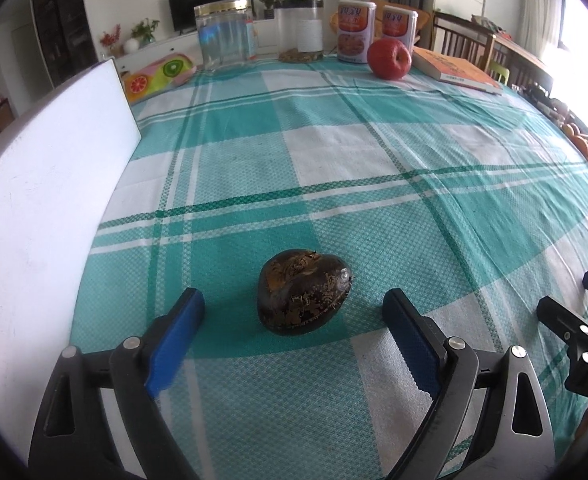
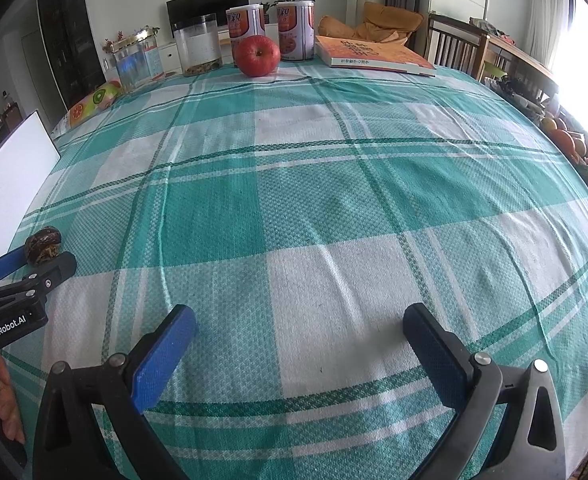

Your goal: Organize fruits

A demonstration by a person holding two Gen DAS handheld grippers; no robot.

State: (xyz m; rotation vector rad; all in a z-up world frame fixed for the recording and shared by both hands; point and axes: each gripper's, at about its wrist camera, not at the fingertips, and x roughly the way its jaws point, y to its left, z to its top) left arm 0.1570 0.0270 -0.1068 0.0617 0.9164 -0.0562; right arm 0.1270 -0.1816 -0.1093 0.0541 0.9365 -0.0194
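**Spotter:** What worries you from here?

**Me:** My left gripper [image 1: 294, 312] has its jaws spread wide, with the dark brown fruit [image 1: 305, 293] lying on the cloth between them, touching neither pad. It's lumpy and rounded; if I close off-centre, I reckon one pad nudges it first and it rolls away. The white board [image 1: 50, 216] sits just to its left, so a skid could run it against that edge.

**Spotter:** And the right?

**Me:** My right gripper [image 2: 299, 332] hangs over bare cloth, jaws wide too, nothing in them. It's near the left one, so the two could clash if I swing across.

**Spotter:** The bench itself?

**Me:** A teal-and-white checked tablecloth [image 2: 333, 184], slightly creased. The red apple [image 2: 257, 56] stands at the far edge beside tins [image 2: 295, 31], clear jars [image 1: 225, 34] and an orange book [image 2: 373, 56]. It's a living room, with bright window glare on the right.
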